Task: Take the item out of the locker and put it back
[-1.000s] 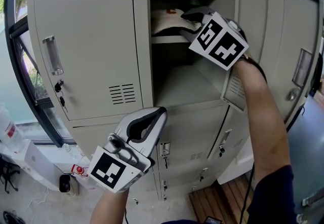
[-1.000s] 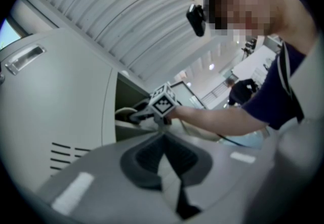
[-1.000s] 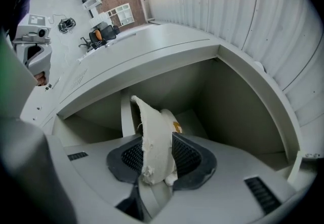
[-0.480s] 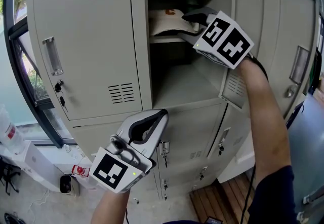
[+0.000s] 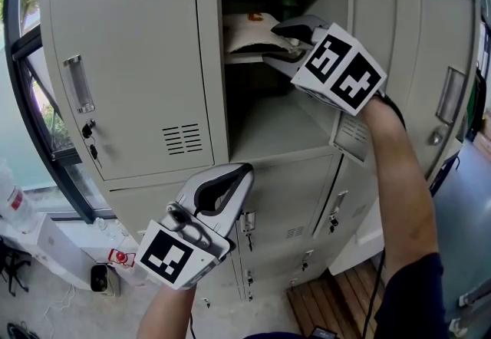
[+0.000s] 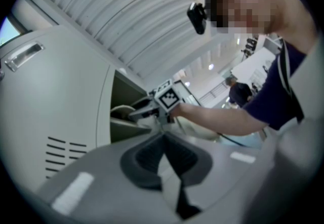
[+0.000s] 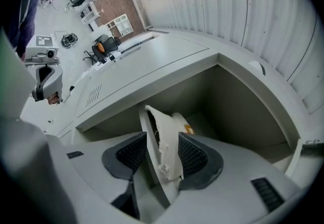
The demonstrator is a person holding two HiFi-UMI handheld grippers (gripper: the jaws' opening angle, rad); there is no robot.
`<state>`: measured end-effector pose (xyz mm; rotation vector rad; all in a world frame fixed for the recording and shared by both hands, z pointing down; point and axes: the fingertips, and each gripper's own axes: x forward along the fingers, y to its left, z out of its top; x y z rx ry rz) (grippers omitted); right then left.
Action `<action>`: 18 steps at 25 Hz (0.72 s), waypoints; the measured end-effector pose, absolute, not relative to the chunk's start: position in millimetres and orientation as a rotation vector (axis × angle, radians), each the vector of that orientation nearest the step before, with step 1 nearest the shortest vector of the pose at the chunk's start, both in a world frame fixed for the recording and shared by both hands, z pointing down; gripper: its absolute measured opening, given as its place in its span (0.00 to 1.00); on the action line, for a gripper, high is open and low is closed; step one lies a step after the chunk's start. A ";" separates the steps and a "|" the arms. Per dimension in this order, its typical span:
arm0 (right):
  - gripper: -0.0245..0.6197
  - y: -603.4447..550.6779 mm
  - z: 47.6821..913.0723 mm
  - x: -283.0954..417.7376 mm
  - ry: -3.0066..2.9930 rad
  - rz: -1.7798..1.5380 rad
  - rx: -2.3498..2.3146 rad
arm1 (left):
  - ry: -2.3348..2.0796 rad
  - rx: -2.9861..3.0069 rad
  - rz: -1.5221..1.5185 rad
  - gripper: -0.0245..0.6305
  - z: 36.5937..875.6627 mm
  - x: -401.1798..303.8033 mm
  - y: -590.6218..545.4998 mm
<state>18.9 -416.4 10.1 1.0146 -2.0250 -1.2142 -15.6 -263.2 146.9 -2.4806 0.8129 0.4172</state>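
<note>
The right gripper (image 5: 280, 42) is reaching into the open locker (image 5: 123, 61), and its jaws are opening around a white item (image 5: 249, 31) that is standing edge-on between the pads and resting on the shelf (image 5: 239, 58) just beneath them. Judging by its frayed, thin rim, the item is looking light, soft and floppy, so it is probably best pinched by the edge nearest the jaws. The left gripper (image 5: 230, 180) is hanging well below, with its jaws together and nothing in them.

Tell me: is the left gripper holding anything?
No, the left gripper has its jaws closed together with nothing between them, as its own view shows.
</note>
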 end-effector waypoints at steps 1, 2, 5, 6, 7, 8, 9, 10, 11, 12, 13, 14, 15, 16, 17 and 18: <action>0.32 -414.2 10.3 19.1 -2.029 -1.217 1.018 | 0.812 -2.482 0.415 0.04 146.8 -15.3 -262.7; 0.32 -411.7 10.0 19.5 -2.033 -1.220 1.022 | 0.811 -2.484 0.414 0.04 146.6 -15.0 -262.0; 0.32 -402.5 8.1 22.2 -2.040 -1.232 1.039 | 0.802 -2.485 0.412 0.04 146.0 -14.0 -258.6; 0.32 -398.5 7.7 23.2 -2.042 -1.236 1.045 | 0.798 -2.485 0.411 0.04 146.0 -13.5 -257.2; 0.32 -394.0 7.3 24.2 -2.046 -1.241 1.050 | 0.794 -2.485 0.409 0.04 145.9 -12.8 -255.5; 0.32 -389.0 7.0 25.1 -2.052 -1.246 1.055 | 0.790 -2.486 0.407 0.04 145.9 -12.0 -253.7; 0.32 -383.6 6.6 26.0 -2.059 -1.251 1.061 | 0.785 -2.487 0.406 0.04 145.8 -11.2 -251.9; 0.32 -377.9 6.2 26.8 -2.066 -1.256 1.068 | 0.779 -2.488 0.406 0.04 145.6 -10.5 -249.9; 0.32 -372.2 6.1 27.5 -2.072 -1.261 1.075 | 0.774 -2.489 0.405 0.04 145.3 -10.0 -247.8; 0.32 -366.6 6.7 28.1 -2.077 -1.265 1.082 | 0.769 -2.490 0.405 0.04 145.3 -9.5 -245.6; 0.32 -360.9 7.9 28.7 -2.083 -1.269 1.088 | 0.765 -2.492 0.405 0.04 145.6 -9.1 -243.3; 0.32 -355.2 9.8 29.2 -2.090 -1.271 1.092 | 0.761 -2.494 0.404 0.04 146.2 -8.7 -241.3; 0.32 -349.4 12.3 29.5 -2.098 -1.272 1.096 | 0.757 -2.497 0.403 0.04 147.0 -8.3 -239.5; 0.32 -343.7 15.3 29.8 -2.108 -1.273 1.098 | 0.753 -2.500 0.402 0.04 147.7 -8.0 -237.8; 0.32 -338.1 18.7 29.9 -2.117 -1.273 1.101 | 0.749 -2.502 0.401 0.04 148.4 -7.7 -236.1; 0.32 -332.6 22.5 30.0 -2.127 -1.272 1.103 | 0.745 -2.505 0.399 0.04 149.4 -7.6 -234.4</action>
